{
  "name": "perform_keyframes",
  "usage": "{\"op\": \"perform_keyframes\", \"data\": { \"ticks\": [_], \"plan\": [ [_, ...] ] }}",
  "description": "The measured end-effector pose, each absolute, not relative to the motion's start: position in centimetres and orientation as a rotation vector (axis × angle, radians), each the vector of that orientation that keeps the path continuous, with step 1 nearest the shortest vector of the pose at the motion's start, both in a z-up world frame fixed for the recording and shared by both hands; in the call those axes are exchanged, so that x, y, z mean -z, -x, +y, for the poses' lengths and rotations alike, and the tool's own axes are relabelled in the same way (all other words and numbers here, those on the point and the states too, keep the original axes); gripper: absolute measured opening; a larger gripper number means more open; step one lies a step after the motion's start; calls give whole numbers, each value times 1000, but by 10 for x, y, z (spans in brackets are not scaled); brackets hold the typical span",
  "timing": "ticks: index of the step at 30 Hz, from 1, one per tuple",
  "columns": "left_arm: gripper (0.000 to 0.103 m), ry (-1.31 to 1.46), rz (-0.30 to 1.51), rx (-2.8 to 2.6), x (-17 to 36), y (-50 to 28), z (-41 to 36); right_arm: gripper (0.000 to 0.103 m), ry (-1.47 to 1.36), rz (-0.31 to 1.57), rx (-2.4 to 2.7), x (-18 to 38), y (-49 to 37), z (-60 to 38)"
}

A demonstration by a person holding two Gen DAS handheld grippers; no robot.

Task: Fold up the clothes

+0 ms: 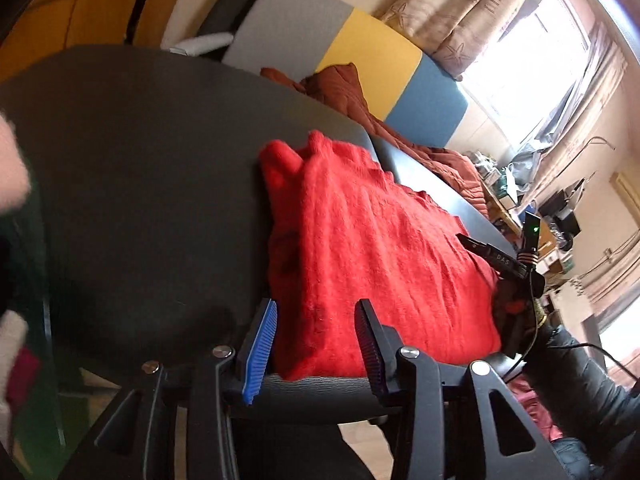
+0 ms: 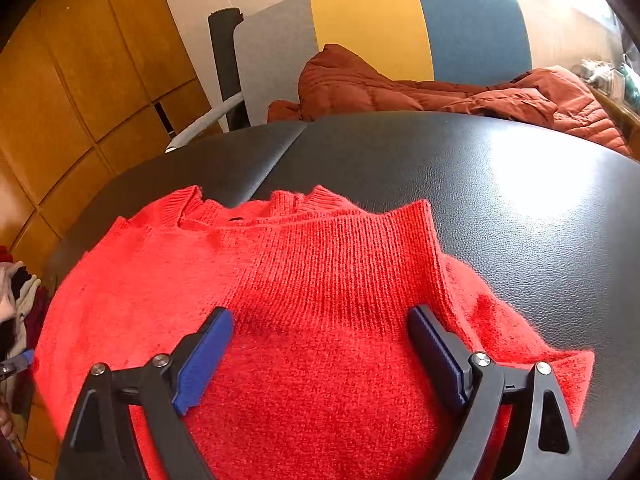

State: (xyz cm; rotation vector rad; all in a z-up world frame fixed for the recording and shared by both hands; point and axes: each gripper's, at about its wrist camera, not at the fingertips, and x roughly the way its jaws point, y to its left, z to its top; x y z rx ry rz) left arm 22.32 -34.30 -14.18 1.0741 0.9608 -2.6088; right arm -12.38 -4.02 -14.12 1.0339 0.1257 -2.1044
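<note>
1. We see a red knitted sweater [image 2: 312,300] lying folded on a black leather-look table [image 2: 520,208], toward the table's near edge.
2. Our right gripper [image 2: 320,344] hangs over the middle of the sweater with its fingers [image 2: 204,356] spread wide; nothing is pinched between them, and the ribbed band of the sweater shows in the gap.
3. Our left gripper [image 1: 316,340] sits at the near edge of the sweater [image 1: 372,248], its fingers [image 1: 260,344] partly apart. The sweater's edge lies in the gap between them, but we cannot tell whether the pads press on it.
4. In the left wrist view the right gripper [image 1: 500,260] shows at the far side of the sweater, above the table [image 1: 140,180].
5. Beyond the table, a rust-red quilted jacket [image 2: 440,92] lies against a panel of grey, yellow and blue [image 2: 372,24].
6. A pile of mixed clothes [image 2: 16,300] sits at the left, beside the table.
</note>
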Motion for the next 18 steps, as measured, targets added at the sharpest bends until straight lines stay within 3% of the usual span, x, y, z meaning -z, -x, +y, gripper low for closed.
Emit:
{"op": "perform_keyframes", "data": {
  "ticks": [2,4,5,10,13,18],
  "plan": [
    [35,-1096,996,2599,147,-218,-343,92,-1034,126,2101,142,124,-40],
    [8,-1091,976,2608,144,-220,-341,92,-1035,124,2097,142,124,-40],
    [6,-1087,964,2613,142,-221,-340,93,-1036,123,2095,142,124,-40],
    [5,-1073,900,2654,127,-235,-335,95,-1033,130,2086,142,124,-41],
    [5,-1184,810,2603,145,-235,-327,96,-1030,138,2081,142,125,-42],
    [11,-1221,873,2564,159,-232,-333,96,-1027,147,2080,141,125,-43]
  ]
}}
